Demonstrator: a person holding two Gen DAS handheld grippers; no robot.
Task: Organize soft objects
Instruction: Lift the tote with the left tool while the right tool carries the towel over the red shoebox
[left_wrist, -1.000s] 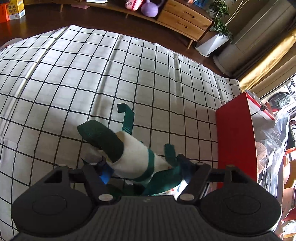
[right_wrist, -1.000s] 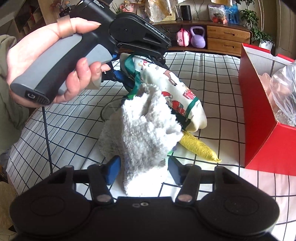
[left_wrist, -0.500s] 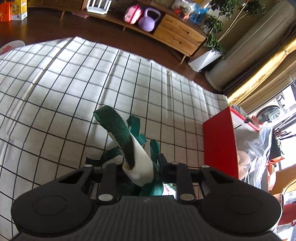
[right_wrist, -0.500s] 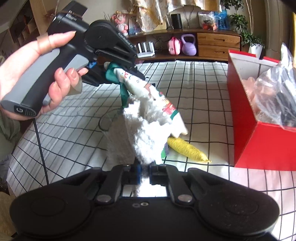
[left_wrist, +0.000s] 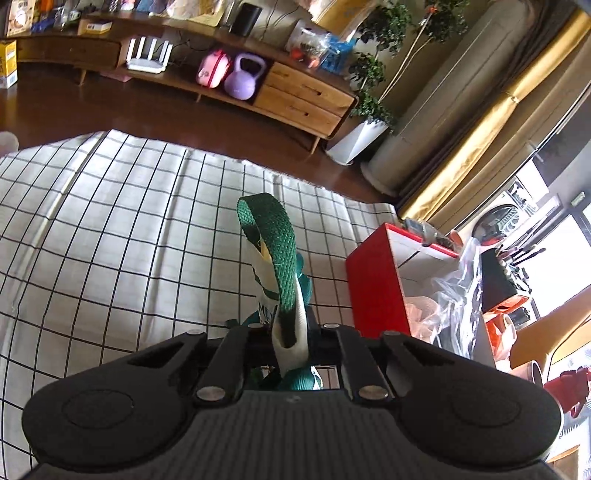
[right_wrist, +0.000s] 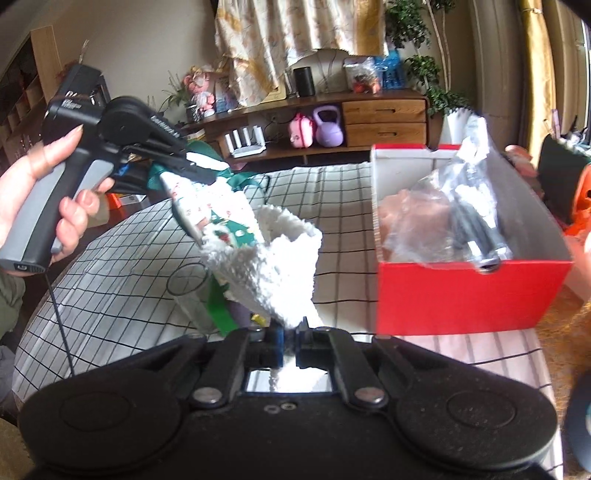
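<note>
A white cloth with a black grid (left_wrist: 122, 236) covers the counter, and on its right side stands a red box (right_wrist: 465, 295) with a white inside, open at the top. In the box lies a crumpled clear plastic bag (right_wrist: 436, 218) with something pale pink inside it and dark, glossy items beside that; what they are cannot be told. Left of the box, lifted above the cloth, hangs a soft bundle: a fluffy white towel (right_wrist: 280, 269) bunched against a white printed fabric bag with green trim (right_wrist: 207, 206). The right hand-held gripper (right_wrist: 290, 341) has just been closing and now pinches the lower edge of the towel tightly between its blue-padded fingers. The left hand-held gripper (left_wrist: 291, 339), gripped by a person's hand (right_wrist: 44, 206), has also just been closing and clamps the bag's white fabric, with a green webbing strap (left_wrist: 273, 251) looping up ahead of its fingers. Under the bundle something green and a thin black ring (right_wrist: 184, 280) lie on the cloth.
</note>
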